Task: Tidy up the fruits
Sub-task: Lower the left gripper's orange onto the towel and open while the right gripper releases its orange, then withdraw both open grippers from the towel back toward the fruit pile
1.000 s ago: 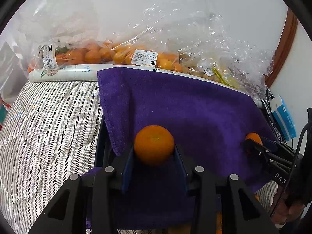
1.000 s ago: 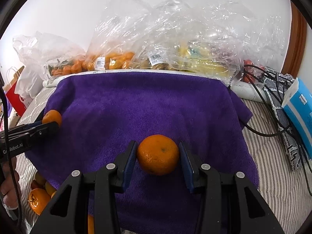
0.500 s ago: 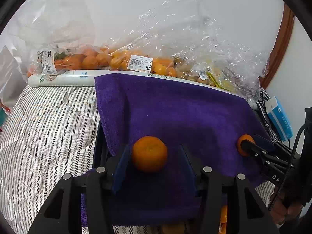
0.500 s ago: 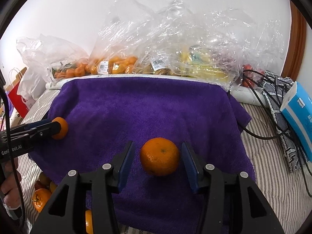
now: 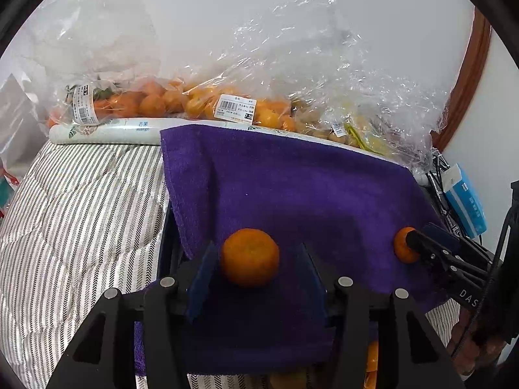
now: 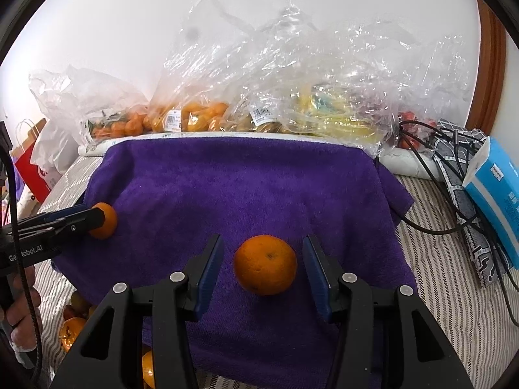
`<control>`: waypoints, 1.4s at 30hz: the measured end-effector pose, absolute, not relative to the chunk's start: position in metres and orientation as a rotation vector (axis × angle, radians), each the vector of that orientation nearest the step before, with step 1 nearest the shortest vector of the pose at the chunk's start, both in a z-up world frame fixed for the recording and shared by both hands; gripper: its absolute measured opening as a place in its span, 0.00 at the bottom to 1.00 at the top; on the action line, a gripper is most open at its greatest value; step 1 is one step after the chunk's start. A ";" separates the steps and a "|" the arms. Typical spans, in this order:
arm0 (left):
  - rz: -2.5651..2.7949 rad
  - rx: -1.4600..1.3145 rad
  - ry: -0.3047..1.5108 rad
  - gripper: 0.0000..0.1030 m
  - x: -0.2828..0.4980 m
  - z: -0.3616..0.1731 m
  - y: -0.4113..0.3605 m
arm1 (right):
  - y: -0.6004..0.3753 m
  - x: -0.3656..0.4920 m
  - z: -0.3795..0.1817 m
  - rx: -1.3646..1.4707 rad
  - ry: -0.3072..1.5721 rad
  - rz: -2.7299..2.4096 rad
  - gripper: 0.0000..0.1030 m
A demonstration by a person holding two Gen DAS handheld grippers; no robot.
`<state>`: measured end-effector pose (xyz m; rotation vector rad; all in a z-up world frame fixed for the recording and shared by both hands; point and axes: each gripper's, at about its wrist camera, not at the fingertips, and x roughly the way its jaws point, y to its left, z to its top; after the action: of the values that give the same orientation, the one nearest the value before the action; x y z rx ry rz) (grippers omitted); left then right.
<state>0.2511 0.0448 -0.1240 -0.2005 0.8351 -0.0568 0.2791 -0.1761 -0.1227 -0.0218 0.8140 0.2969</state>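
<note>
Two oranges on purple towel (image 6: 246, 178), well apart. Left tongs (image 5: 256, 264) spread apart, left orange (image 5: 250, 257) sitting between blue pads, touching left pad only. Right tongs (image 6: 263, 264) spread apart too, right orange (image 6: 265, 264) loose in gap. Behind towel: clear plastic bags (image 6: 259, 97); left ones hold small oranges, right one yellowish fruit. Blue box (image 6: 496, 194) at right on striped bedding (image 5: 81, 210).
</note>
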 end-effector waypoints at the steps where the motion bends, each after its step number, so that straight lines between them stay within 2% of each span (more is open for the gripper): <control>1: -0.057 -0.198 0.830 0.49 0.250 -0.123 0.044 | -0.176 0.278 -0.122 -0.019 0.811 0.296 0.49; 20: -0.091 -0.183 0.758 0.49 0.223 -0.077 0.035 | -0.173 0.226 -0.058 -0.046 0.733 0.215 0.49; 42: -0.085 -0.184 0.737 0.55 0.123 -0.050 0.044 | -0.183 0.123 -0.025 0.001 0.714 0.207 0.52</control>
<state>0.1234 0.0439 -0.0497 -0.1842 0.7369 -0.0847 0.1225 -0.1833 -0.0247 0.0009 0.7136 0.2072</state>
